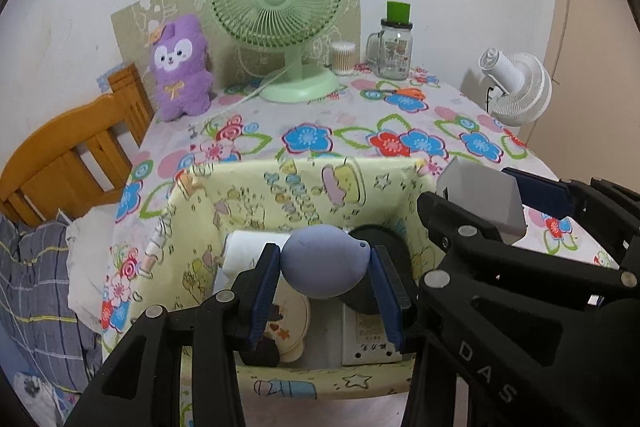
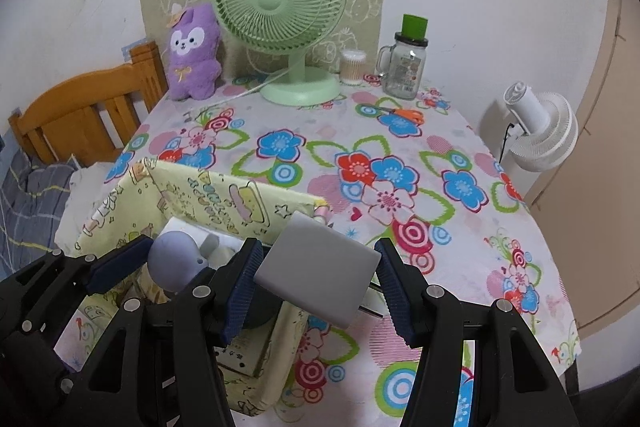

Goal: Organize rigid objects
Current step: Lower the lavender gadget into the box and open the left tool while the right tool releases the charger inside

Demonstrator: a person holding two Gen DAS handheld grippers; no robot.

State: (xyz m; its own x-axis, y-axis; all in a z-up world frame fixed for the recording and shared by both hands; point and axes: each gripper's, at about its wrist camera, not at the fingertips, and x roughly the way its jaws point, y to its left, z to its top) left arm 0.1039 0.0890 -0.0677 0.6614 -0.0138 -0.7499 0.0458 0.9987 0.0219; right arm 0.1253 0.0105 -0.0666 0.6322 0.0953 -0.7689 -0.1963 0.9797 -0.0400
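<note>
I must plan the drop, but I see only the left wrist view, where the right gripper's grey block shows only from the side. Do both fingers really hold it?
Observer: Yes. In the right wrist view the right gripper is shut on the grey power adapter, with one pad on each opposite side.
Operator: Why do you call it an adapter?
Observer: Thin metal pins stick out of it, next to the right finger.
Operator: Is it already above the box?
Observer: Only partly, it seems. It sits across the right wall of the yellow fabric box, and its right end is over the flowered tablecloth.
</note>
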